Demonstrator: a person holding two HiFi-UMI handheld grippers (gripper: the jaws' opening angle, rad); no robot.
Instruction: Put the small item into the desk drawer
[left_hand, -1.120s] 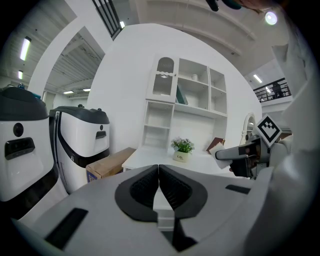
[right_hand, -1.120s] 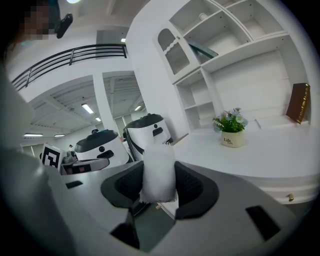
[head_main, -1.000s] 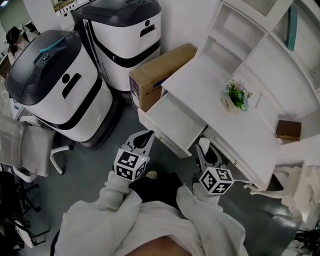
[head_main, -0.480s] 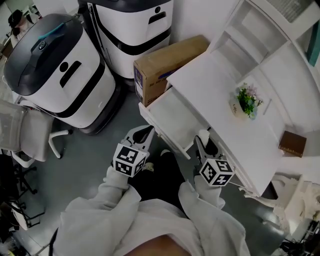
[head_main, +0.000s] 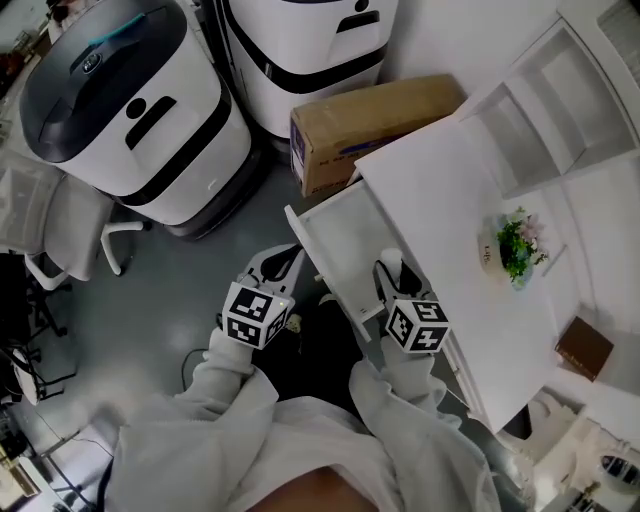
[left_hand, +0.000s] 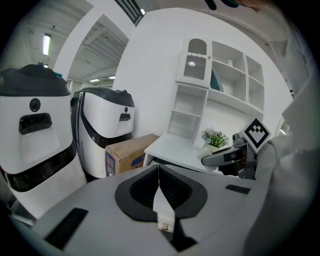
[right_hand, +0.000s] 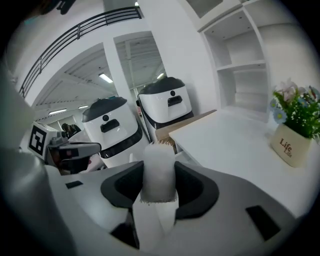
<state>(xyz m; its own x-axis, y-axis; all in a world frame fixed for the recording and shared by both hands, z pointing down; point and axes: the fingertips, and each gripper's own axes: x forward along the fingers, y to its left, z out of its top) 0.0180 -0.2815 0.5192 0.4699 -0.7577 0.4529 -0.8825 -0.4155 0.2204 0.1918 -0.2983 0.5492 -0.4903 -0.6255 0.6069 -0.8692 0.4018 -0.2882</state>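
The white desk drawer (head_main: 338, 240) stands pulled open below the desk top (head_main: 450, 200). My right gripper (head_main: 391, 272) is at the drawer's front right corner, shut on a small white cylinder (right_hand: 159, 167) that stands upright between its jaws. The right gripper (right_hand: 159, 182) points toward the desk edge and the drawer's opening. My left gripper (head_main: 279, 264) hangs over the floor just left of the drawer front. Its jaws (left_hand: 159, 177) are pressed together with nothing between them.
A cardboard box (head_main: 375, 120) sits on the floor behind the drawer, next to two large white-and-black machines (head_main: 130, 110) (head_main: 310, 45). A potted plant (head_main: 512, 248) and a brown book (head_main: 583, 348) rest on the desk. An office chair (head_main: 55, 225) stands at the left.
The head view has swung right and the desk now sits nearer the middle. Both grippers have come closer to the drawer; the right one, still holding the cylinder, now reaches its front corner.
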